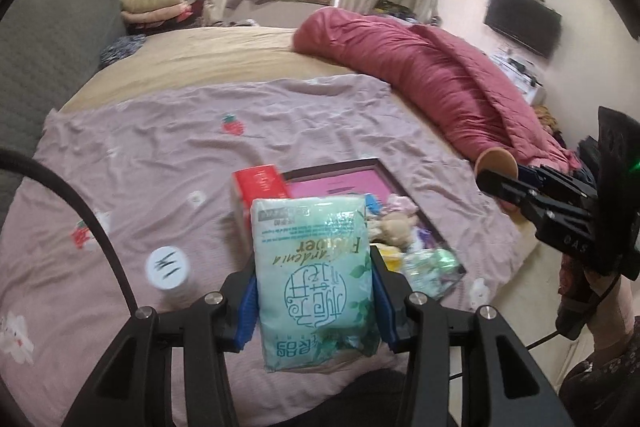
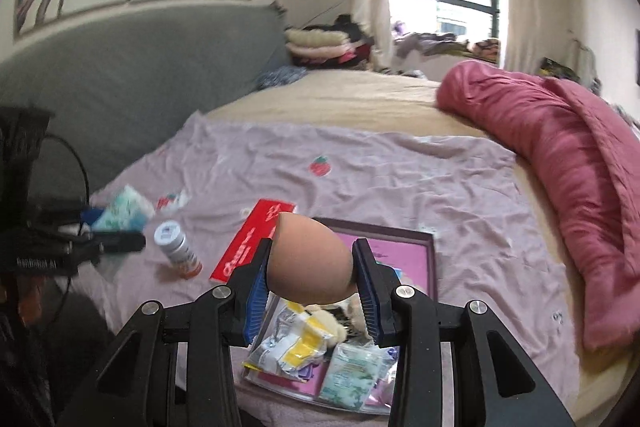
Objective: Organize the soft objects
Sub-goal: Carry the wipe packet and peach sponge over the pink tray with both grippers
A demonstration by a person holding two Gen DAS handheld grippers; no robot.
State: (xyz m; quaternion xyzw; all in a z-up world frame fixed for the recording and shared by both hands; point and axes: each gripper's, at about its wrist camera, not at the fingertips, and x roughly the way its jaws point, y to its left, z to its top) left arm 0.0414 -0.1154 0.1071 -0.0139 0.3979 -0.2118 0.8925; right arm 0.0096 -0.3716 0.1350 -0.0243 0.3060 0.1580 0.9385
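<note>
Pink tray (image 2: 430, 259) half-hidden behind sponge (image 2: 310, 261)

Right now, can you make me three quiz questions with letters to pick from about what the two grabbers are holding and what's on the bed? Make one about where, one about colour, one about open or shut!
1. Where is the white-capped bottle?
A. in the tray
B. lying on the pink sheet
C. on the red quilt

2. What colour is the tissue pack in the left gripper?
A. pale green
B. orange
C. black

3. How is the right gripper?
A. wide open, holding nothing
B. shut on the sponge
C. shut on the bottle

Answers:
1 B, the bottle lies on the sheet, left of the tray.
2 A, the tissue pack in the left gripper is pale green.
3 B, the right gripper squeezes the tan egg-shaped sponge on both sides.
</note>
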